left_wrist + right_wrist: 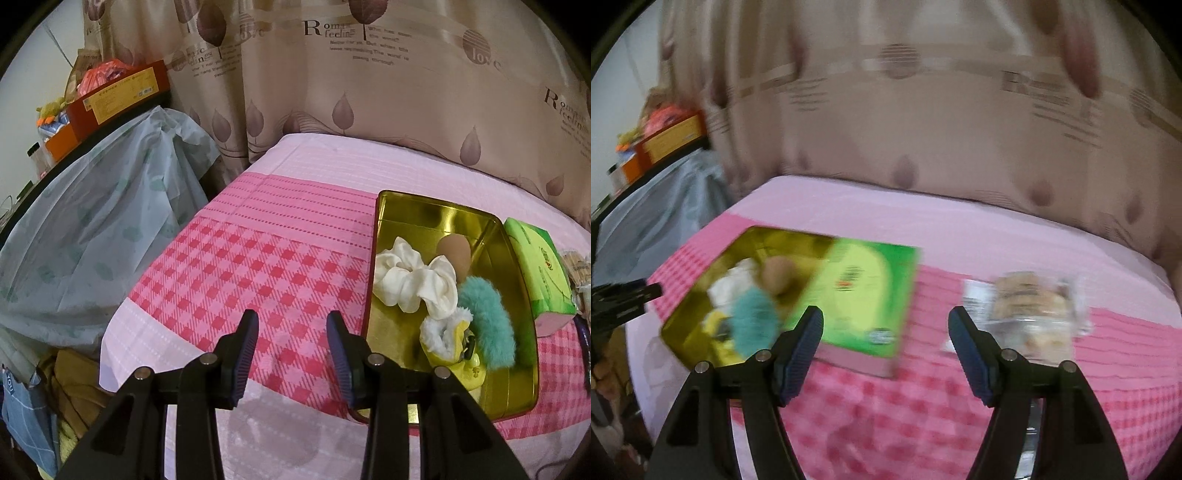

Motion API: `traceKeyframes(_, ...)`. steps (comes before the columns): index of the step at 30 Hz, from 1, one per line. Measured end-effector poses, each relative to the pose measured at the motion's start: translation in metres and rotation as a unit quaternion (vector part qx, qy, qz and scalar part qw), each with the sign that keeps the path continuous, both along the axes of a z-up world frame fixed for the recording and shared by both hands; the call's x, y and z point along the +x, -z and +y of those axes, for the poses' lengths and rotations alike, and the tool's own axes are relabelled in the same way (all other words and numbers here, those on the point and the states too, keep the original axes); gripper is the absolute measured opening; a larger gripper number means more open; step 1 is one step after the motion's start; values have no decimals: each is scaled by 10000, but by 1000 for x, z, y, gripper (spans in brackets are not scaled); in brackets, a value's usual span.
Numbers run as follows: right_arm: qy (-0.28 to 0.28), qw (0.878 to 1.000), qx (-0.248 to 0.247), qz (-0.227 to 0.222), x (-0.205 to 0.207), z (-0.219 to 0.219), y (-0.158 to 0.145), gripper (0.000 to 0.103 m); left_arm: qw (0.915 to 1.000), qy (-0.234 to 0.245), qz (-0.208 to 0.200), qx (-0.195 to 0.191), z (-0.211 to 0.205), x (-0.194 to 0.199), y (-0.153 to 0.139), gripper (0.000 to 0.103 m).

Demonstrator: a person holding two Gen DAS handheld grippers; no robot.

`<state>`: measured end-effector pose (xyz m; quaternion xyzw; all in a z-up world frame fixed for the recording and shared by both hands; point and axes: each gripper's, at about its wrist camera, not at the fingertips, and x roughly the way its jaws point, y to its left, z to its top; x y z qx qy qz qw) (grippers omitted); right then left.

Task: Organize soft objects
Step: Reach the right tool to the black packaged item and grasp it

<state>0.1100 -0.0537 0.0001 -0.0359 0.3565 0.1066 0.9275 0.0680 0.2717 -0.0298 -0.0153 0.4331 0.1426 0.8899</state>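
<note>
On the pink checked bedcover lies a gold tin [424, 210]. It holds a white scrunchie [410, 280], a beige egg-shaped sponge [456, 254], a teal fluffy piece [487, 314] and a yellow-and-white plush piece [450, 339]. My left gripper [291, 328] stands open over the cover just left of the tin, nothing between its fingers. The right wrist view is blurred. There my right gripper [886, 325] is open and empty above the cover, the tin [687, 325] at its left and a green tissue pack [864, 295] ahead.
The green tissue pack [535, 269] lies against the tin's right side. A clear packet of beige items [1027, 310] sits further right. A beige curtain [332, 92] hangs behind the bed. A plastic-covered pile [92, 229] and boxes [122, 96] stand at the left.
</note>
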Motion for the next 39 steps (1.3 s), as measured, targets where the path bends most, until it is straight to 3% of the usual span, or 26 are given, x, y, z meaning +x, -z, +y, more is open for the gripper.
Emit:
traceKeyframes(8, 901, 9957, -218, 4, 18, -86, 7, 67, 9999, 78, -14, 83, -3, 0, -1, 39)
traceKeyframes(14, 1068, 9939, -151, 244, 6, -123, 28, 67, 9997, 132, 33, 178, -7, 2, 2, 39)
traceKeyframes(23, 842, 9940, -131, 685, -20, -127, 69, 67, 9992, 250, 0, 305, -14, 3, 2, 39)
traceKeyframes(28, 696, 9945, -170, 770, -18, -121, 80, 66, 9979, 544, -34, 361, -28, 0, 1, 39)
traceKeyframes(32, 604, 9941, -243, 871, -14, -117, 90, 59, 9944, 874, -167, 564, -47, -4, -5, 39)
traceKeyframes(35, 564, 9937, -294, 926, -11, -116, 96, 51, 9905, 1230, -226, 575, -65, -7, -9, 48)
traceKeyframes(39, 518, 9940, -349, 897, -11, -114, 98, 45, 9842, 1665, -207, 566, -99, -7, -10, 48)
